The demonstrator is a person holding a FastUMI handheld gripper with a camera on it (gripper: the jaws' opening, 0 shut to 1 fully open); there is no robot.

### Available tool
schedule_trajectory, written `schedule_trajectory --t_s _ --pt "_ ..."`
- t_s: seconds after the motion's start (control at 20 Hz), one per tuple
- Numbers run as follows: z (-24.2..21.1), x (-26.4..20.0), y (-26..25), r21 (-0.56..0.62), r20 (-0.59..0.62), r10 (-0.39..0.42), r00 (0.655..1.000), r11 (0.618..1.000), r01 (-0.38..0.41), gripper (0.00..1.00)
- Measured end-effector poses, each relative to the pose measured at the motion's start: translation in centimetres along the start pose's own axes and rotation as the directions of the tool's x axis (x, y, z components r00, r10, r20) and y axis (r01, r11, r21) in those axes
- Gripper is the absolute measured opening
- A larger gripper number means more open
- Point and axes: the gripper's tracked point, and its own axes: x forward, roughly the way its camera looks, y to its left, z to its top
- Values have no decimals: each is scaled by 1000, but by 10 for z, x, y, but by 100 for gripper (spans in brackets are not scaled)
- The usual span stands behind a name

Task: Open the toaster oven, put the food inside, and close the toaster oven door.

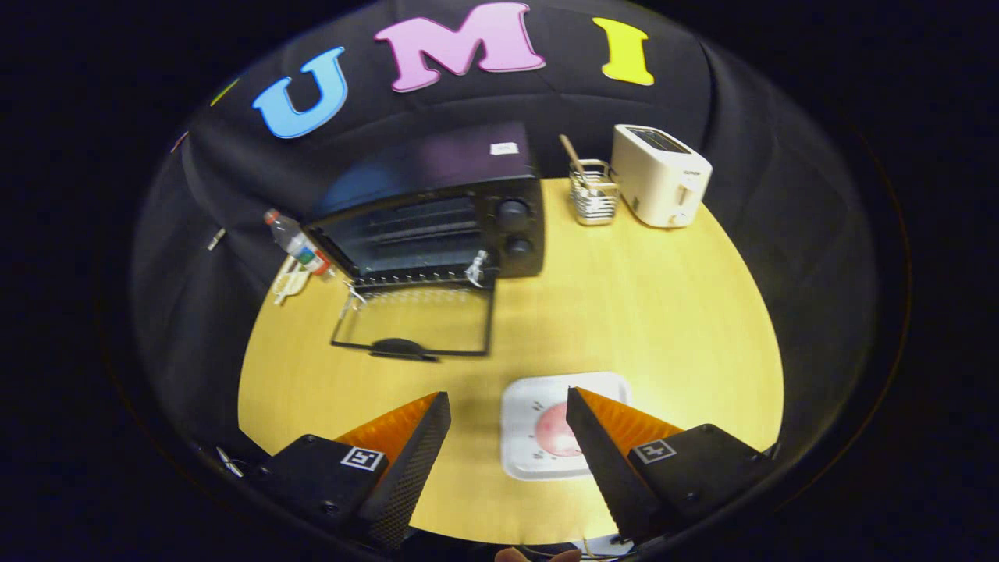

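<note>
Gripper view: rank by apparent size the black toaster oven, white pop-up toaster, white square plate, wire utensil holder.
1. Black toaster oven with its door open, clearly largest.
2. White square plate and white pop-up toaster: similar; the plate lies nearer, between the open gripper's fingers, so unranked.
3. Wire utensil holder, smallest.

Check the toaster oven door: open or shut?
Open. The toaster oven door lies folded down flat on the table, beyond the spread, empty fingers of the gripper.
</note>
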Motion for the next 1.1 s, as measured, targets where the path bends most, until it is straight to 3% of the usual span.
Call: schedule_trajectory --t_s 0.2,0.4,0.6,0.7,0.75,0.85,0.9,1.05,1.1 --pt "-24 27 -69 -27 -136 -69 988 997 66 99" --pt "-62 69 -101 -25 -297 -70 952 998 66 99" --pt "-84 97 -122 -54 -372 -93 924 995 79 99" --pt "-91 105 -122 -60 -395 -81 915 996 62 85" --pt "-91 105 -125 -71 -398 -89 913 995 66 70" --pt "-90 106 -121 -78 -419 -75 905 996 46 59" --pt "-88 113 -119 -83 -425 -58 903 996 25 58" --pt "-87 111 -117 -14 -439 -25 898 1000 21 20" --pt "-72 112 -115 22 -435 24 900 1000 -16 20"
